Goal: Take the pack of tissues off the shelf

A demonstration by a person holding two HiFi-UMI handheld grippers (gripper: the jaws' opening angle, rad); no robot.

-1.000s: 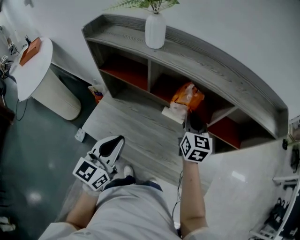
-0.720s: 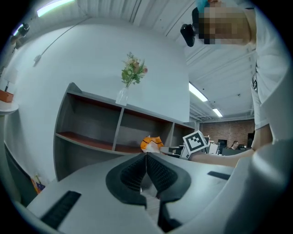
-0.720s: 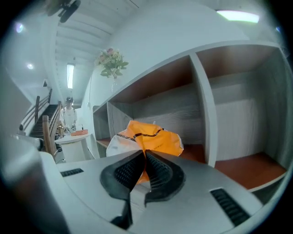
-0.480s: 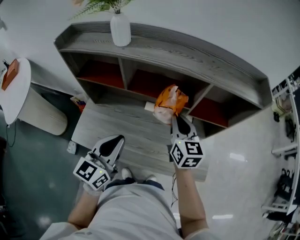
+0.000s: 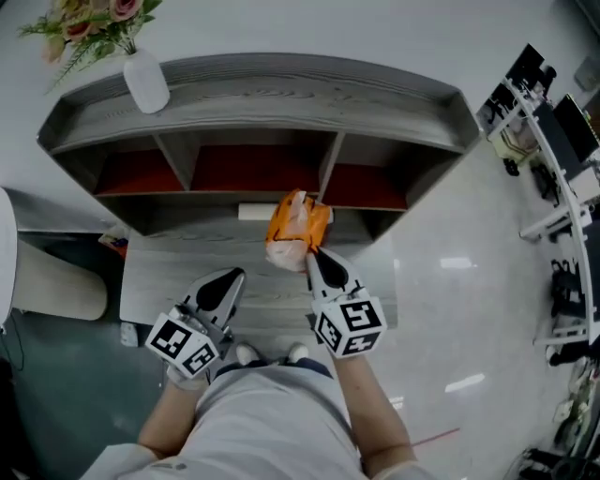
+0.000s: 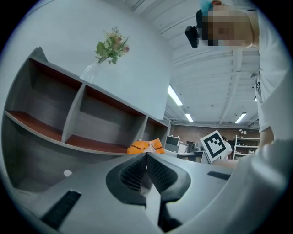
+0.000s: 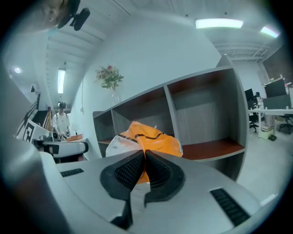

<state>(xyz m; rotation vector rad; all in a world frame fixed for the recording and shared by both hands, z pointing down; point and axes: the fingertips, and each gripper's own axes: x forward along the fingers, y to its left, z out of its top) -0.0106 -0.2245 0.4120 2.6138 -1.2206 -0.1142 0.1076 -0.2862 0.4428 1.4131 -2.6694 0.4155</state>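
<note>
Right tool (image 5: 312, 255) has its jaws pinched shut on the orange wrapper of the pack of tissues (image 5: 296, 225), holding it up in front of the shelf (image 5: 281, 89), by the upright between the middle and right compartments. The pack is outside the compartments and over the grey wooden ledge (image 5: 178, 277) at the shelf's foot. Left tool (image 5: 234, 277) is low by the person's body, pointed at that ledge, well apart from the pack.

Only the head view takes in the whole curved shelf: three red-floored compartments, a white vase (image 5: 147, 82) with flowers (image 5: 89, 19) on its top at the left end, and a flat white thing (image 5: 253, 212) lying just behind the pack.

The right gripper view alone shows the grip itself: the right tool (image 7: 144, 153) has its ribbed pads closed on a fold of the pack (image 7: 151, 137). It also shows a person (image 7: 61, 119) standing far off at the left and office desks (image 7: 270, 112) at the right. The flowers (image 7: 110, 75) stand small above the shelf (image 7: 206, 91).

The left gripper view shows the left tool (image 6: 146, 155) with its jaws met and nothing between them. Just past their tips lies a sliver of the pack (image 6: 145, 147), with the right tool's marker cube (image 6: 215, 145) beside it.

The pack is soft and crumpled, bright orange with thin dark lines, and white along its lower left side.
</note>
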